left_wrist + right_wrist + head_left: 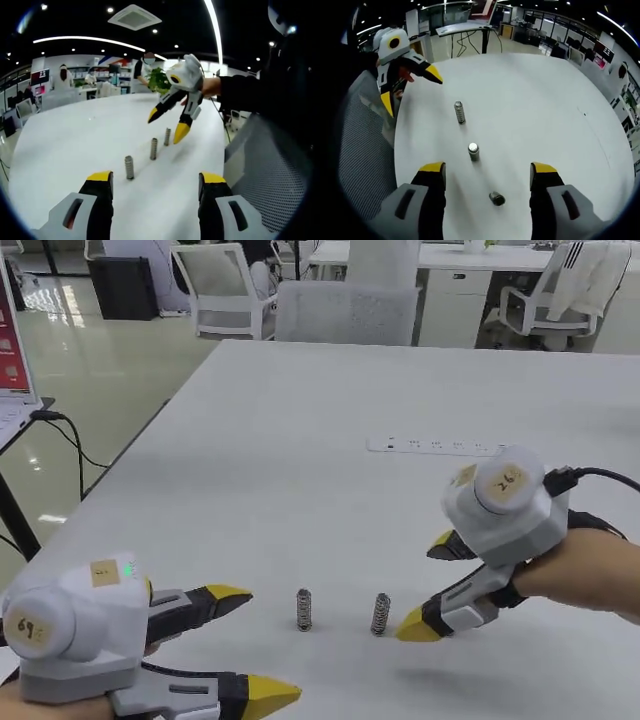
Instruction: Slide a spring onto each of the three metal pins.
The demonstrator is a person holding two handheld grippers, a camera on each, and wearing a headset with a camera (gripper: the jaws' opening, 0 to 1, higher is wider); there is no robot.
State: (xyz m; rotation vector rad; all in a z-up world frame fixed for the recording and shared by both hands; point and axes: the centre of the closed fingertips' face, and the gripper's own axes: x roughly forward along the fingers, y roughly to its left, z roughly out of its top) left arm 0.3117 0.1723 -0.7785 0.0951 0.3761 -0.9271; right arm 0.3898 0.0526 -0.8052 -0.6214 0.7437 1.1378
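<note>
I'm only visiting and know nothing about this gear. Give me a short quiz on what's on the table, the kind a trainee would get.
1. In the left gripper view, how many pins stand on the table? A two, B three, C five.
2. True or false: the right gripper is clamped on a pin.
3. In the head view, what flat white thing lies beyond the pins?
Key: 1 B. 2 False; its jaws are open and hold nothing. 3 The power strip.

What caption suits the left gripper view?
Three spring-wrapped metal pins stand on a white table between the open left gripper and open right gripper.
</note>
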